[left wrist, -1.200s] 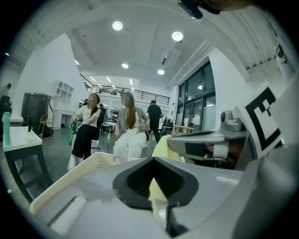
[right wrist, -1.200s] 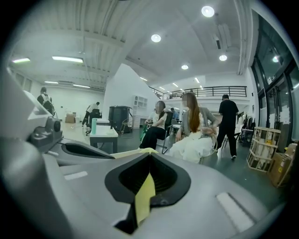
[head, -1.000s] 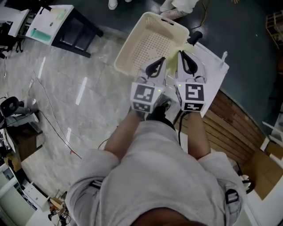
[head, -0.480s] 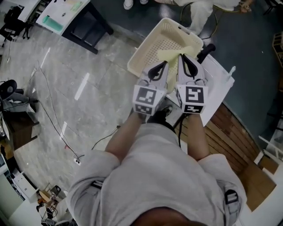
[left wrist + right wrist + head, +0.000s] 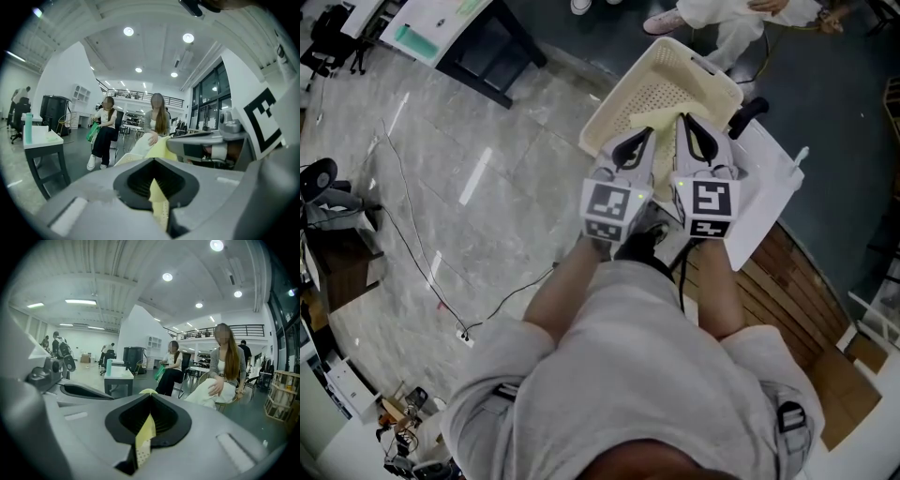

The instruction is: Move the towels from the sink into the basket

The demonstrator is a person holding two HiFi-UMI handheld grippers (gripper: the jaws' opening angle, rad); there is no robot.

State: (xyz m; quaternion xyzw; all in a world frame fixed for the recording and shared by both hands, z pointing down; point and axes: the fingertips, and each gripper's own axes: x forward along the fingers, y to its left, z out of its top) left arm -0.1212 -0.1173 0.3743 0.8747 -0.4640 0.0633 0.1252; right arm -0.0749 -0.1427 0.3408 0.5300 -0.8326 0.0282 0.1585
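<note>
In the head view a cream perforated basket (image 5: 661, 89) stands on the floor beyond a white sink unit (image 5: 769, 192). A pale yellow towel (image 5: 661, 122) stretches between my two grippers over the basket's near side. My left gripper (image 5: 634, 142) is shut on one edge and my right gripper (image 5: 694, 131) on the other. In the left gripper view the towel (image 5: 158, 199) is pinched between the dark pads of the left gripper (image 5: 154, 183). In the right gripper view a strip of towel (image 5: 144, 434) hangs from the closed right gripper (image 5: 149, 420). The sink's inside is hidden.
A black faucet handle (image 5: 748, 112) sticks up beside the basket's right rim. Wooden decking (image 5: 797, 281) lies at the right. A black-legged table (image 5: 478, 42) stands at the upper left, and a cable (image 5: 422, 272) runs over the marble floor. Two people (image 5: 157, 119) sit beyond the basket.
Both grippers have carried the yellow towel forward, from the basket's near rim to over its inside. Both stay closed on it.
</note>
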